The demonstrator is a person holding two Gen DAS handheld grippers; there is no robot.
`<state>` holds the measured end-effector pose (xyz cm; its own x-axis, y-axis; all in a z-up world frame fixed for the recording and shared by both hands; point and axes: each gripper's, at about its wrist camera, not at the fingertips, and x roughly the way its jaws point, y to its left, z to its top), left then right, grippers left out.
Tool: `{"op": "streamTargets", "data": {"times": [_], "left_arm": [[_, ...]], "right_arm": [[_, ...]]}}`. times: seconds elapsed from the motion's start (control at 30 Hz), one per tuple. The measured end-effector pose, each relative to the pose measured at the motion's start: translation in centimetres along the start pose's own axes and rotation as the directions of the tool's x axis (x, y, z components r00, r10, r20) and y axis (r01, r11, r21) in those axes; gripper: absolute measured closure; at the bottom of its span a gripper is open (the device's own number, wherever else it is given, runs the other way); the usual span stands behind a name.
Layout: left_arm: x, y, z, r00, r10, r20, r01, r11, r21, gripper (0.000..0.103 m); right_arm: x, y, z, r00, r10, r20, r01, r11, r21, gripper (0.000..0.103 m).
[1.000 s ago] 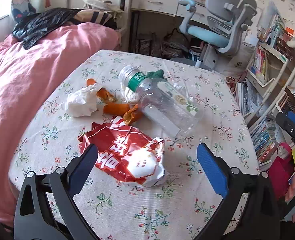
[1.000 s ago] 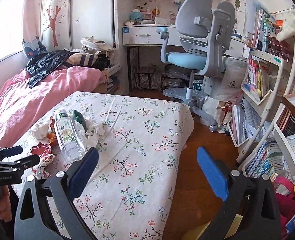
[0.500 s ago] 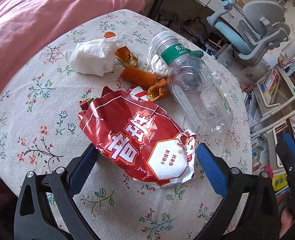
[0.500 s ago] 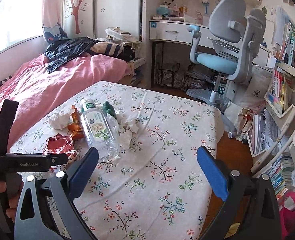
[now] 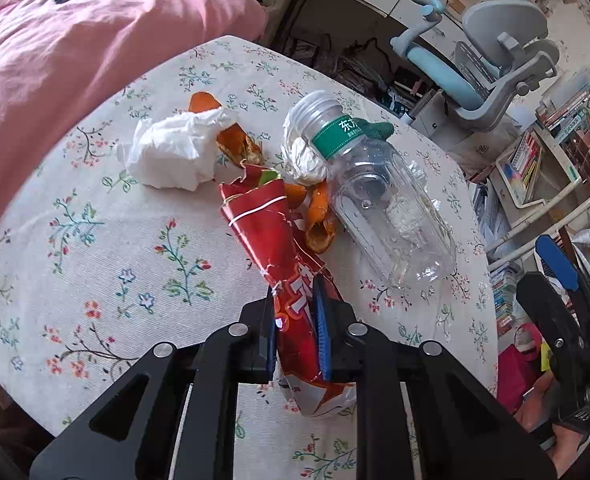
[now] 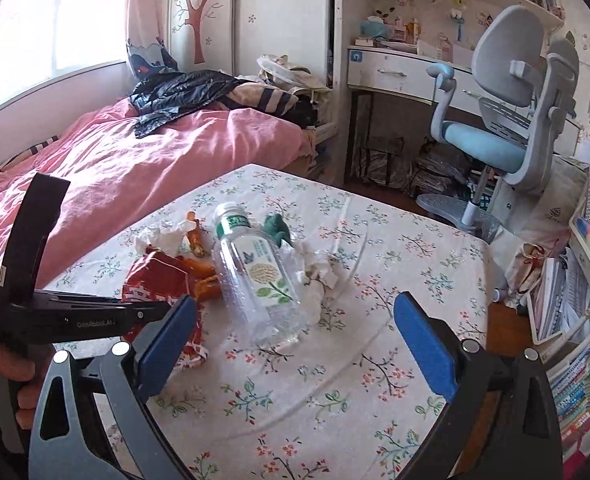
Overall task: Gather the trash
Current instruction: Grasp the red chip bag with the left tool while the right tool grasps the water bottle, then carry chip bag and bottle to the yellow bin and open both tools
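Now that the left gripper (image 5: 298, 320) has gone from standing wide open around the red snack bag (image 5: 279, 248) to pinching it hard between its blue pads, the first piece of trash is secured and, I judge, ready to lift. On the table (image 6: 375, 368) under its floral cloth, the right half lies bare as far as the edge by the desk chair (image 6: 511, 120), leaving room to carry things off that way. Lying on its side just right of the bag is the clear plastic bottle (image 5: 387, 200), with the crumpled tissue (image 5: 171, 152) to the left. Orange peels (image 5: 319, 224) touch the bag and may drag along. Hovering near the front edge, the right gripper (image 6: 295, 340) is spread wide with nothing in it.
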<state>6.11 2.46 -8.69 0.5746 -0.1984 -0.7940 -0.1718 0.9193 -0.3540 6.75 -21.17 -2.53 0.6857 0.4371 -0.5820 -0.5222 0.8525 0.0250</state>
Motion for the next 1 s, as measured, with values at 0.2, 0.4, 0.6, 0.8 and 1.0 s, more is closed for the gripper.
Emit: {"op": "streamTargets", "data": {"times": [0.2, 0.4, 0.6, 0.8, 1.0], "left_arm": [[0.0, 2.2, 1.1, 0.999, -0.001, -0.036, 0.000, 1.000, -0.019, 0.088], [0.9, 3.3, 1.6, 0.997, -0.010, -0.076, 0.007, 0.999, -0.041, 0.088], [1.2, 4.4, 1.6, 0.996, -0.008, -0.091, 0.003, 0.998, -0.059, 0.078], [1.3, 3.7, 1.6, 0.995, 0.000, -0.095, -0.002, 1.000, -0.020, 0.072], [0.4, 1.9, 1.3, 0.996, -0.047, -0.079, 0.051, 0.998, 0.049, 0.088]], "right_arm": [[3.1, 1.4, 1.3, 0.995, 0.098, -0.013, -0.098, 0.995, -0.019, 0.010], [6.3, 2.3, 2.0, 0.987, 0.140, -0.076, -0.144, 0.988, -0.052, 0.011], [9.2, 2.0, 2.3, 0.982, 0.129, -0.138, -0.138, 0.989, -0.053, 0.011], [10.8, 1.6, 1.5, 0.957, 0.169, -0.236, -0.176, 0.984, -0.009, 0.039], [8.2, 1.8, 1.7, 0.953, 0.204, -0.223, -0.209, 0.978, 0.002, 0.048]]}}
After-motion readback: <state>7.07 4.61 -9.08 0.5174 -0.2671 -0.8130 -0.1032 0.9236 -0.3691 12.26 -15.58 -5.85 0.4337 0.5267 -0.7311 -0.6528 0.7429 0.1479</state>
